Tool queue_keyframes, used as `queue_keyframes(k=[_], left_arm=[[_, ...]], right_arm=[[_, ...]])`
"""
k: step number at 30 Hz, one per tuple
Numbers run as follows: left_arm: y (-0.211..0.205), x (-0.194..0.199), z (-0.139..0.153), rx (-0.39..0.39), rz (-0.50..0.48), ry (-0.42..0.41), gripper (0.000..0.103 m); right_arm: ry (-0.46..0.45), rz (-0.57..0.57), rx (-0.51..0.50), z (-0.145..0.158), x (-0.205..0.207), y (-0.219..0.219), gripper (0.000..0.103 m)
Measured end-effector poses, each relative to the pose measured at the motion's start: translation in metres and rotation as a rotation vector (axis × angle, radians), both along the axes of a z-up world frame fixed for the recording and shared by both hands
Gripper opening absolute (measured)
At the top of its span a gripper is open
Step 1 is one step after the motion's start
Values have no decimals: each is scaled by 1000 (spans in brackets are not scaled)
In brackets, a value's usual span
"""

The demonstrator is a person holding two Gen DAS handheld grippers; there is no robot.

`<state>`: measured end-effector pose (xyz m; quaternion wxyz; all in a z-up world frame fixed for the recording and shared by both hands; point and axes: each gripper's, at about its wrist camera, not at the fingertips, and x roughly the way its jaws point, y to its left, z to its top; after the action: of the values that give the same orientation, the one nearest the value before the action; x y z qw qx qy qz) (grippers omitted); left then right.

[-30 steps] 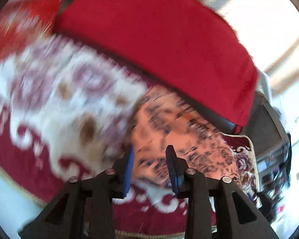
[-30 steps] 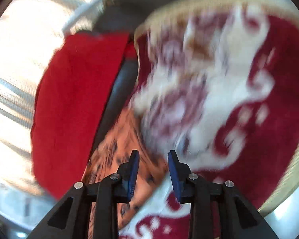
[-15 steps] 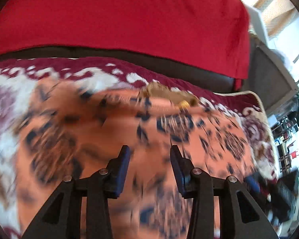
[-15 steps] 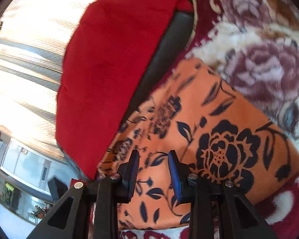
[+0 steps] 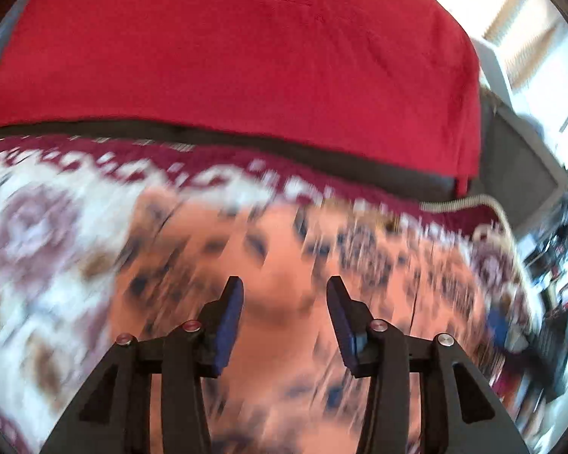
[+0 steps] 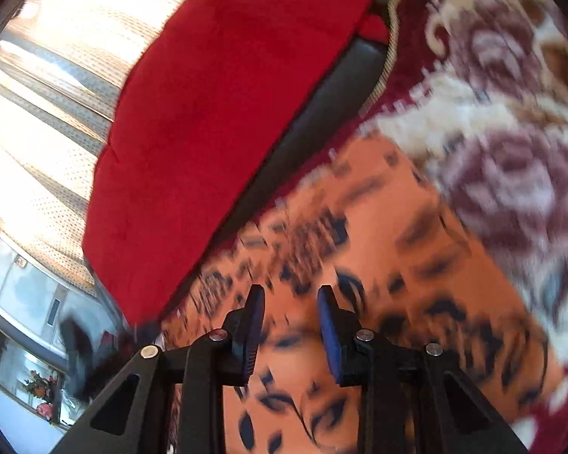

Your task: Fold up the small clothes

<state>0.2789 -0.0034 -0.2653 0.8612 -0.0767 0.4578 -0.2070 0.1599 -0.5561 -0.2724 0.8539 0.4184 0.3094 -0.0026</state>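
An orange garment with a dark floral print (image 5: 284, 249) (image 6: 390, 249) lies spread on a red and cream flowered blanket (image 5: 38, 227) (image 6: 503, 159). My left gripper (image 5: 284, 295) hovers over the garment's middle; its jaws are opening and nothing sits between them. My right gripper (image 6: 291, 302) hangs above the garment near its edge by the red cloth, jaws a little apart with nothing pinched. Both views are blurred by motion.
A plain red cloth (image 5: 246, 56) (image 6: 216, 121) drapes over a dark sofa back (image 5: 359, 166) (image 6: 322, 113) beyond the blanket. Bright curtains (image 6: 49, 75) stand to the left in the right wrist view. Furniture and clutter (image 5: 549, 265) lie off the blanket's right end.
Both grippers have swung from the blanket over onto the orange garment. The left jaws have widened; the right jaws have kept the same gap.
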Motion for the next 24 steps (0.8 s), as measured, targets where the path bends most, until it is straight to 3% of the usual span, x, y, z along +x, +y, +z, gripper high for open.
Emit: queue_keyframes(k=[3,4,5,6,7,9,12,14,18,22,24], left_arm=[[21,-35,-11,136,55,-20,50],[26,-40,-20,175,82,-1,58],[30,-39,-34,199,92,51,59],[34,-38,-45,212,90,92,59],[36,-38,-49,209,93,100,61],[39,-44,-47,201,105,69,64],[28,-55,-50,288,82,9,78],[28,-58,-54,325,126,-6,92],[46,-52,-62,213,198,115,100],[57,-45,-71,105,242,230,103],[65,-46,-65,60,226,255,103]], right_arm=[[-57,-26,-10,4,24,-17,32],[-42,-40,-3,0,34,-24,32],[-4,-72,5,-12,46,-32,32],[94,-132,32,-34,56,-47,32],[120,-148,83,-46,57,-55,25],[69,-211,202,-50,44,-65,29],[7,-191,201,-29,28,-53,30],[-40,-119,202,-18,23,-35,30],[-92,28,162,-2,33,11,30],[69,112,148,-27,60,52,30],[169,122,54,-39,71,66,29]])
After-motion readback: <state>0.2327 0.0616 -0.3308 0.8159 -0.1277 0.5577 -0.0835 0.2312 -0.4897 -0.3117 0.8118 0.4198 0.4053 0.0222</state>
